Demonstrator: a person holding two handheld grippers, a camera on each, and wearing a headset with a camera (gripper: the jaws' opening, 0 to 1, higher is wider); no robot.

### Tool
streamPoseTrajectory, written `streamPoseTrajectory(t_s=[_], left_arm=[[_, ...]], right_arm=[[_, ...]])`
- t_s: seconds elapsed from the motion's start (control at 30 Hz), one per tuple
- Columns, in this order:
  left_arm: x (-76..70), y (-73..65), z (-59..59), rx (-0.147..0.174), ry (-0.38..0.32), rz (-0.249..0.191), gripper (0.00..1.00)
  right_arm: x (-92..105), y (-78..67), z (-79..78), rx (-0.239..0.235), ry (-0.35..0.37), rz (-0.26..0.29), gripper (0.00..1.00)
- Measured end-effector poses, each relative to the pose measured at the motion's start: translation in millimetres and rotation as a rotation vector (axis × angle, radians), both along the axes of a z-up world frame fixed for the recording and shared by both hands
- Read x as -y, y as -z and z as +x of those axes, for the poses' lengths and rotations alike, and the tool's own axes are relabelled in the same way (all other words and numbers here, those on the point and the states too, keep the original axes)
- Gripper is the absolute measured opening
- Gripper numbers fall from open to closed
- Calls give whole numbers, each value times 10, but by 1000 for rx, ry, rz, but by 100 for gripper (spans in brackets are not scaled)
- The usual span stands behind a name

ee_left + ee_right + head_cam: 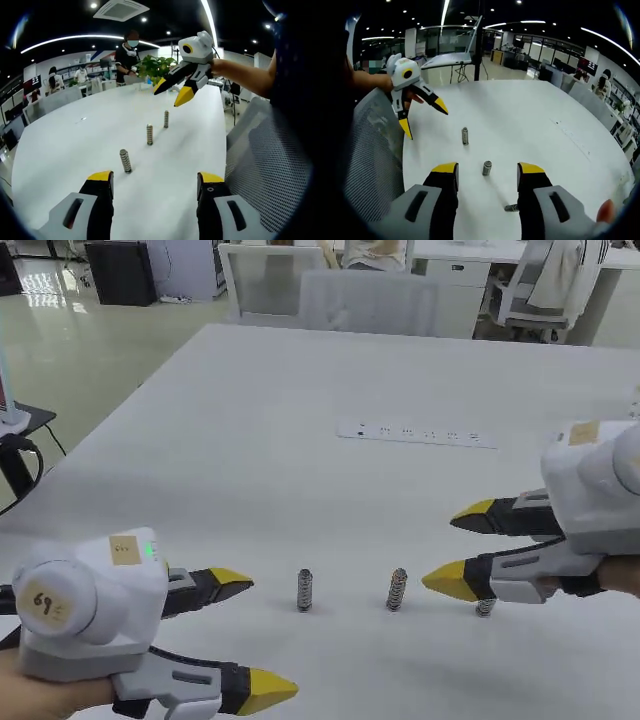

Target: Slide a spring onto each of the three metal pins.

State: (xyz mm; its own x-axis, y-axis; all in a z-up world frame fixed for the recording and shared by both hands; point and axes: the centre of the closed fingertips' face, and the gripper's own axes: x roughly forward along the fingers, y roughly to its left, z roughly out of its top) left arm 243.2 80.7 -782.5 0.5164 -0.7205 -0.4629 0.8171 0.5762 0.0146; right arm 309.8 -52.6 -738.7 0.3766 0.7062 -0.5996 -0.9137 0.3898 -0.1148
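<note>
Three small coiled springs stand upright in a row on the white table: one (305,590), a second (397,589), and a third (485,607) that is shorter and partly under my right gripper's lower finger. Whether pins sit inside them I cannot tell. My left gripper (258,638) is open at the near left, a short way from the first spring (125,160). My right gripper (452,550) is open with nothing in it, just above the row's right end. In its own view, the right gripper (487,169) frames the middle spring (487,168).
A white power strip (415,432) lies across the middle of the table (300,440). Grey chairs (370,302) stand at the far edge. A mesh chair back (270,170) is close beside the near edge. People stand in the background.
</note>
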Motion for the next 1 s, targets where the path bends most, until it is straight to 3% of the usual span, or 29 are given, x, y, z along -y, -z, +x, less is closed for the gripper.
streamPoseTrajectory(t_s=[0.1,0.5,1.0], left_arm=[[1,6,-4,-2,1,2,63],[-14,13,0,-9,-9,-1,64],[-81,-7,46,-9,-50,-26,65]], right_arm=[[84,-20,5,19,20,19,48],[480,8,12,23,123,82,52],[737,286,-141,-40,180,125,60]])
